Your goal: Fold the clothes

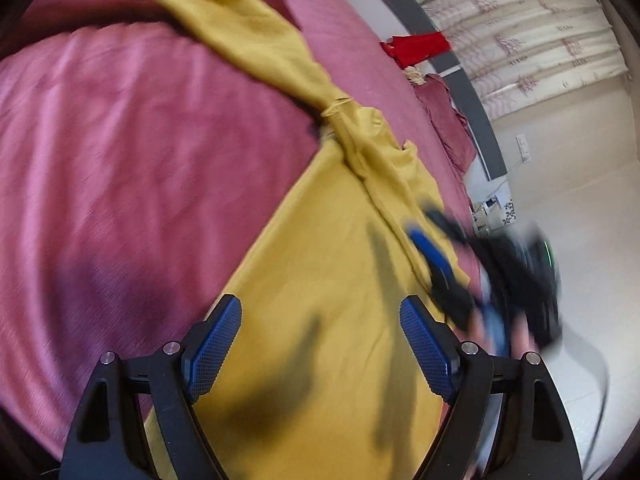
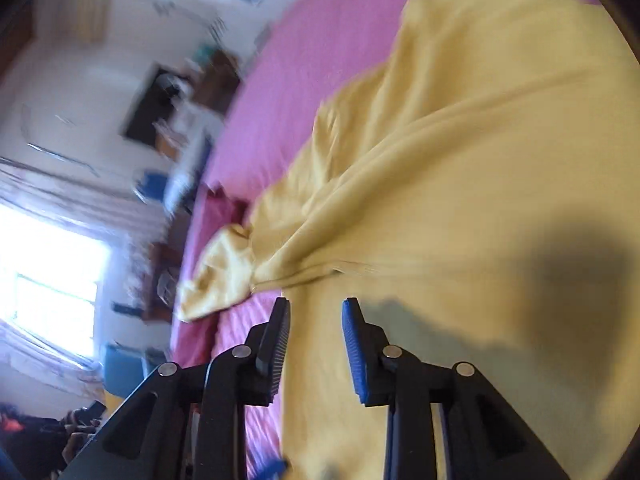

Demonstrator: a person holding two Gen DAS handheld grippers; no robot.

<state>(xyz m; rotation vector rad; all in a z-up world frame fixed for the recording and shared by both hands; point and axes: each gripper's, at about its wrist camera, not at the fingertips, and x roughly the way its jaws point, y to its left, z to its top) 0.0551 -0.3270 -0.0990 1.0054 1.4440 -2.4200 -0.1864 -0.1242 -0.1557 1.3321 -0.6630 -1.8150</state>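
Two grippers are in use, one in each of my hands, both poised above the yellow garment point(image 1: 320, 280) with nothing between the pads. My left gripper point(image 1: 320, 344) has its jaws spread wide over a flat panel of the cloth. My right gripper point(image 2: 316, 336) has its jaws parted to a narrower gap, aimed at the garment's edge near a bunched gather; in the left wrist view it appears blurred at the cloth's far side. The garment lies spread on the pink bedspread point(image 1: 140, 160), one long twisted section point(image 1: 248, 40) trailing away across the bed.
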